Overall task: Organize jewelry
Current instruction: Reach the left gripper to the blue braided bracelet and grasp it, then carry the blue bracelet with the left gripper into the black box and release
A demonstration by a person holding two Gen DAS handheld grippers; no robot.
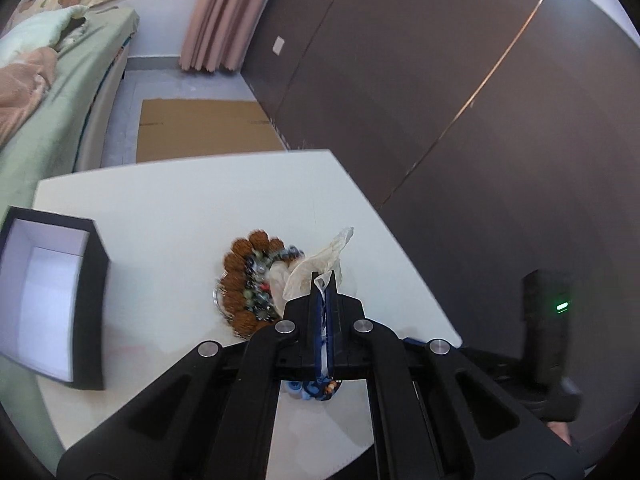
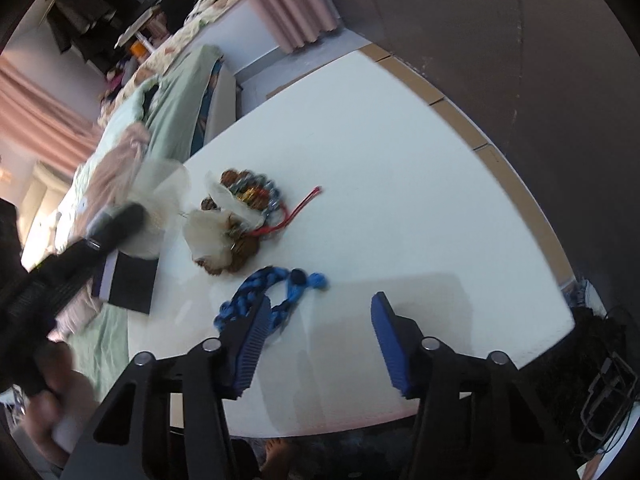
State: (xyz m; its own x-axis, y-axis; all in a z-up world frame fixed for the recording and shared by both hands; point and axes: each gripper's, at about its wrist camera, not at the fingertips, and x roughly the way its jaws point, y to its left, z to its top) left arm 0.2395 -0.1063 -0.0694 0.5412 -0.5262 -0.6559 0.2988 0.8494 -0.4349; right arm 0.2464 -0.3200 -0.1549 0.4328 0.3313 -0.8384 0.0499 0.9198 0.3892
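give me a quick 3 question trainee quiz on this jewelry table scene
1. True or false: the left tongs are shut on a sheer pouch.
2. The right tongs are: A) open B) shut on the blue braided cord.
3. What colour is the inside of the black box on the table?

Key: 1 true; 2 A; 3 white.

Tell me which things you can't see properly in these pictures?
- Left wrist view: the left tongs pinch a sheer pouch; its contents are hidden.
- Left wrist view: the blue bracelet is mostly behind the tongs' frame.
- Both views: the bead pile is motion-blurred; separate pieces can't be counted.
- Right wrist view: the black box is partly covered by the left tool.
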